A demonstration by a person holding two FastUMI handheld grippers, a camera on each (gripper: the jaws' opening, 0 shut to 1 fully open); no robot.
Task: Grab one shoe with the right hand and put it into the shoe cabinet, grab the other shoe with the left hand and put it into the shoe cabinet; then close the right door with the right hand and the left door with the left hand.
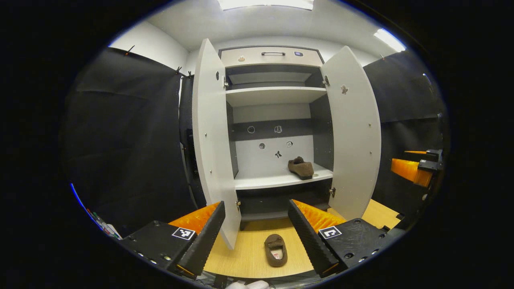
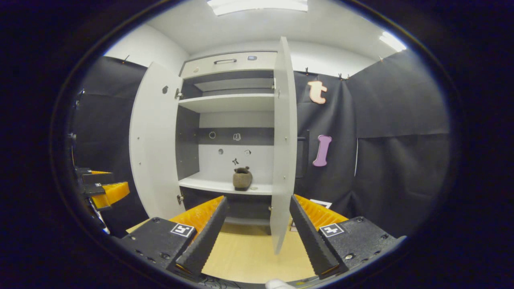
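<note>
Second slipper next, left side's turn

One brown slipper (image 1: 300, 167) already parked on the lower shelf (image 1: 281, 180) of the shoe cabinet (image 1: 273, 56), the other slipper (image 1: 276, 249) lying on the wooden floor (image 1: 249, 257) just ahead of the left tongs (image 1: 257, 230), open and empty. Best bet probably: drop straight down, pinch across the soft fuzzy sides, not the floppy heel. Right tongs (image 2: 257, 230) spread wide too, holding nothing. Smooth white doors, left door (image 1: 213, 140) and right door (image 1: 355, 132), both swung open.
</note>
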